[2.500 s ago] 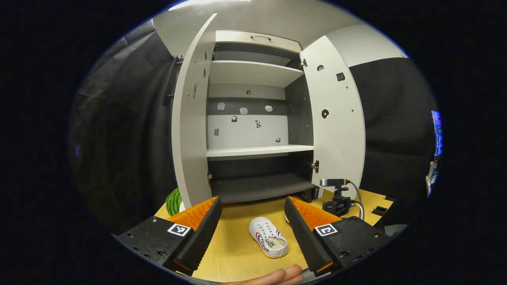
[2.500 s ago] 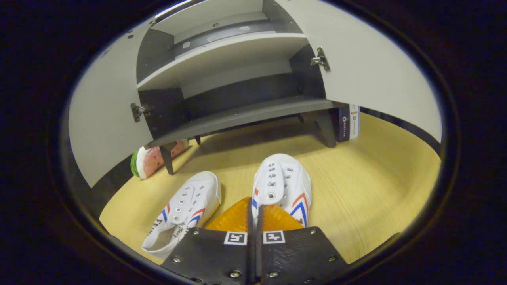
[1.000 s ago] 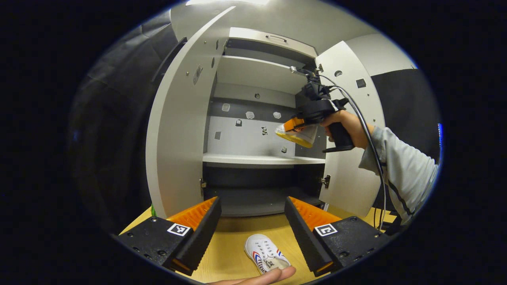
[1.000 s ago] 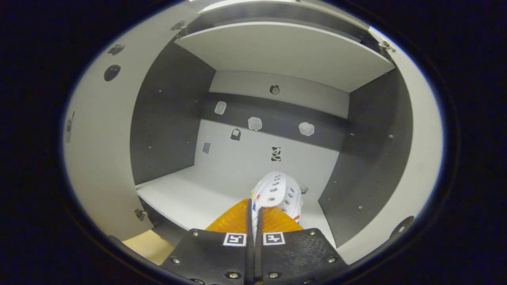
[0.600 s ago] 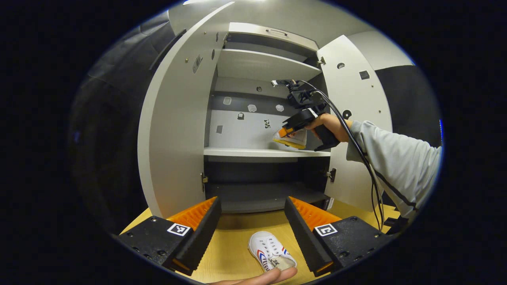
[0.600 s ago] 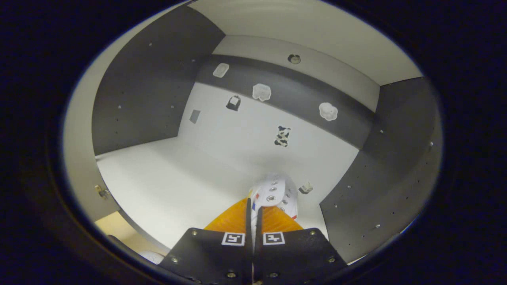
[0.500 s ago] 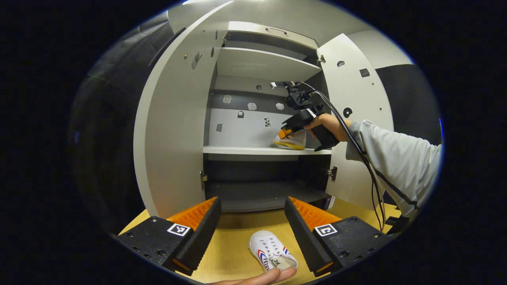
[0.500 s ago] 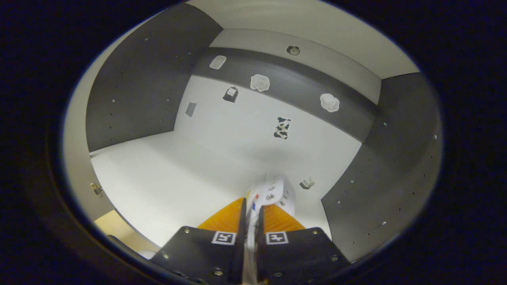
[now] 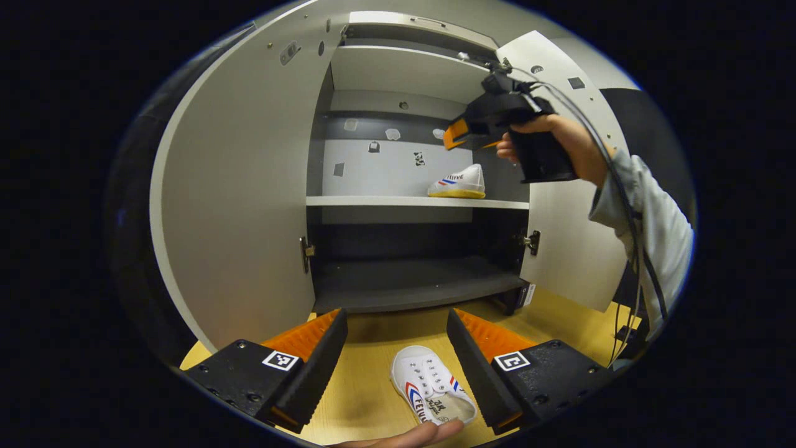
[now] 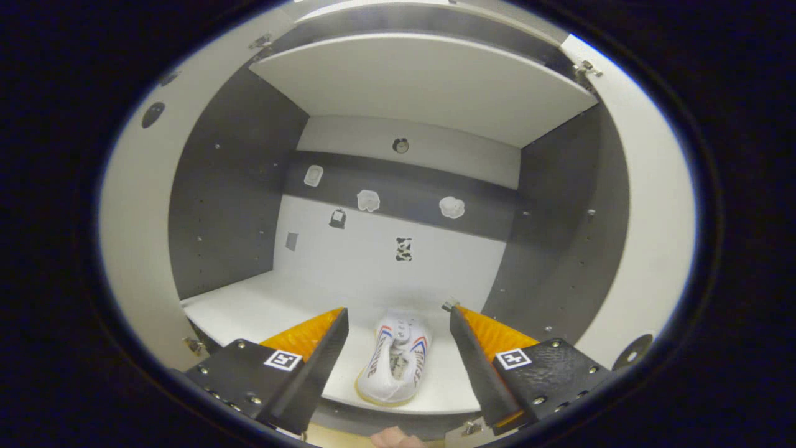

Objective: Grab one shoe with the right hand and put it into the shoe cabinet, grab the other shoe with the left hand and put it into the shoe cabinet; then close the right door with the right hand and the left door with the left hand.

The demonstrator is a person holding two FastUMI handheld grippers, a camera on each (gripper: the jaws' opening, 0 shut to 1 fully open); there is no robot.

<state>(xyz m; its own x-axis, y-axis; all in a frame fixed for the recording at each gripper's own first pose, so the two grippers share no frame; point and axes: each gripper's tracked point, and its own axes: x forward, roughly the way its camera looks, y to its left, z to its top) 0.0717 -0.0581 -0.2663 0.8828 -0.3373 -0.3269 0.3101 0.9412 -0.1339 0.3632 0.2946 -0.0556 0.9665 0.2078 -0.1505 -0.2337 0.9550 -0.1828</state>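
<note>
Shelved shoe [image 10: 393, 359], lower centre: placed. Floor shoe [image 9: 433, 393], bottom centre: pending. My right gripper [image 10: 398, 336] and left gripper [image 9: 396, 336]: wide, empty. Doors open.

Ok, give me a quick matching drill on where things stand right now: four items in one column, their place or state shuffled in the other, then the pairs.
Column one:
1. first shoe
2. second shoe
3. right gripper
4. left door

Column two:
A. lying on the wooden table
B. open, above the shelf's front edge
C. resting on the white middle shelf
D. swung open

Pairs: 1-C, 2-A, 3-B, 4-D
</note>
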